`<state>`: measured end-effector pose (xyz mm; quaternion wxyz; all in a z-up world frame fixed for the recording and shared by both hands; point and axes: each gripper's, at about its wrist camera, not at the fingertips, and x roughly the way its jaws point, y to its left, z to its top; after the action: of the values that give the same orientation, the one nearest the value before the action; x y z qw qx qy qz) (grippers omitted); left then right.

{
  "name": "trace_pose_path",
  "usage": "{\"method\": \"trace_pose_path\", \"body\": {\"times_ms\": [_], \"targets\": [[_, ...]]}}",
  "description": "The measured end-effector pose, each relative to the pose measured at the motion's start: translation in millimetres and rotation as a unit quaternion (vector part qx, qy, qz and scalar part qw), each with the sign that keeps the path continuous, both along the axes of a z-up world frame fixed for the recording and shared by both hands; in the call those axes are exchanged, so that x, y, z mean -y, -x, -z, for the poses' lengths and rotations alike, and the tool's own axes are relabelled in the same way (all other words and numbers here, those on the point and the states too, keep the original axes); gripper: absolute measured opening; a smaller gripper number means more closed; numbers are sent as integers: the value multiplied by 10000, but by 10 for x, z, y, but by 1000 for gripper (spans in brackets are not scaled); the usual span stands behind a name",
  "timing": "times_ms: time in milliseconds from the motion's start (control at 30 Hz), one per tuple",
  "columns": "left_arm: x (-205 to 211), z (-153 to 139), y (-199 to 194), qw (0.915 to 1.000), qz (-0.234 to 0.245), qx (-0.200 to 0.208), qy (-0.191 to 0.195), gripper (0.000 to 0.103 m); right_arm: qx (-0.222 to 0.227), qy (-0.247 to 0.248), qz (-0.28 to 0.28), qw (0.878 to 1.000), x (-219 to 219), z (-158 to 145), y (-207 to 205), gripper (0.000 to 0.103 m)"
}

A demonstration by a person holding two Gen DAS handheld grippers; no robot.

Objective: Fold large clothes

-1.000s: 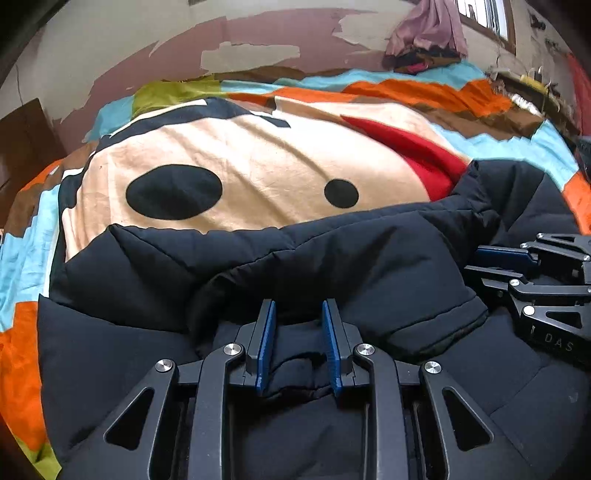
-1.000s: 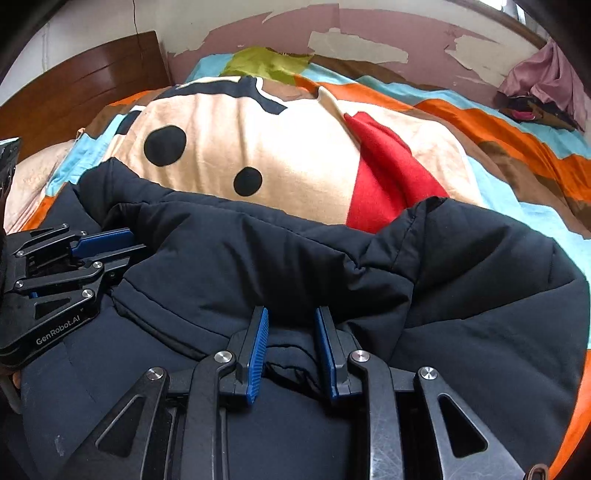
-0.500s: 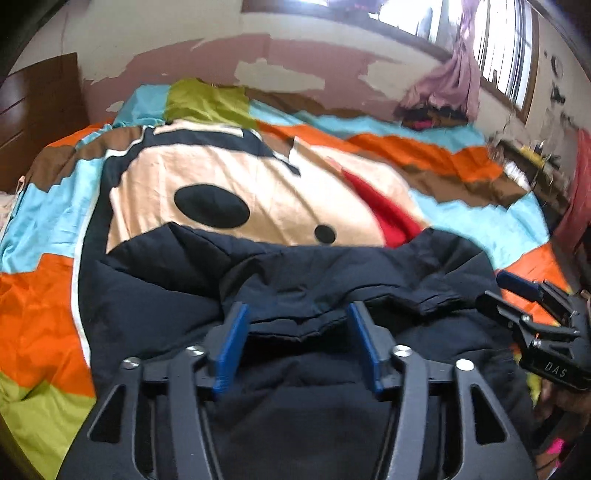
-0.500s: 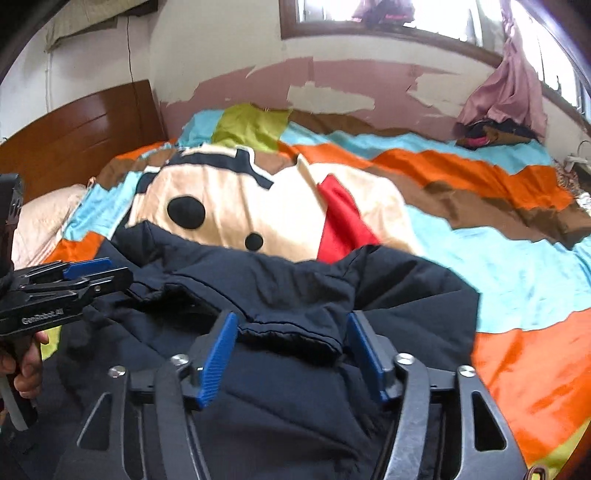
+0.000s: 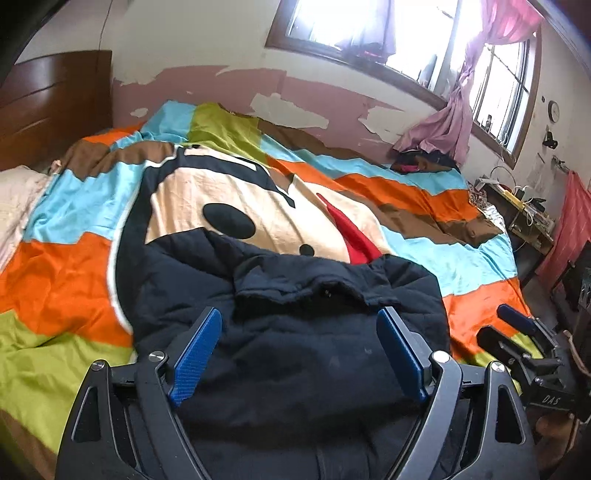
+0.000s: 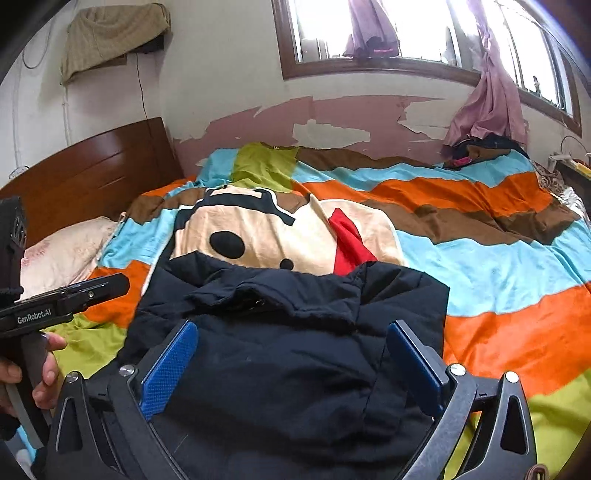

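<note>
Navy padded jacket [image 5: 295,332] lies folded into a bundle on the striped quilt [image 5: 66,280] of the bed. Half a second ago both claws sat lower; now the left claw [image 5: 295,354] and right claw [image 6: 291,365] have lifted clear, blue pads spread wide, gripping nothing. This fold seems finished, though the bundle's near edge is hidden.

The jacket [image 5: 295,332] lies on the quilt [image 5: 424,199] just ahead of the left gripper [image 5: 299,354]; the headboard [image 5: 51,110] stands far left, the window [image 5: 388,33] beyond.
</note>
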<state>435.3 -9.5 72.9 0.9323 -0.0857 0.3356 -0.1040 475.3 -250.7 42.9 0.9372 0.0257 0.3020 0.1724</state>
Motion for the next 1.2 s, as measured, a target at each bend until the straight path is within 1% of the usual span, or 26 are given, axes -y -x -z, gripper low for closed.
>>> {"method": "trace_pose_path", "body": {"times_ms": [100,200,300,400,567,667,733,833,933,1200], "targets": [[-15,-12,236,9999,-59,-15,-89,82,37,39,3,10000,-11,-31,221,103],[-69,2,436,9997,-116,-195,21,82,87,72,4,9999,-23,-52,442,103],[-115,-22,625,9996,-133,-243,48,82,79,63,-41,9999,-34,-69,655,103],[-123,-91,860,9998,-129,-150,13,82,100,117,-54,9999,-49,-101,878,103],[-74,-170,1269,9997,-19,104,-220,82,225,40,85,9997,2,-159,1265,103],[-67,-136,1496,9994,107,179,-294,82,342,-50,174,9992,35,-169,1533,103],[-50,-104,1602,9990,144,221,-348,82,413,-27,187,9990,37,-146,1694,103],[-14,-45,1787,9984,170,309,-452,82,430,-44,182,9989,32,-89,1908,103],[27,14,1987,9974,194,385,-582,82,421,-71,186,9989,22,-38,2069,103],[43,144,2347,9943,112,601,-872,82,669,90,205,9975,-36,9,2458,103]]}}
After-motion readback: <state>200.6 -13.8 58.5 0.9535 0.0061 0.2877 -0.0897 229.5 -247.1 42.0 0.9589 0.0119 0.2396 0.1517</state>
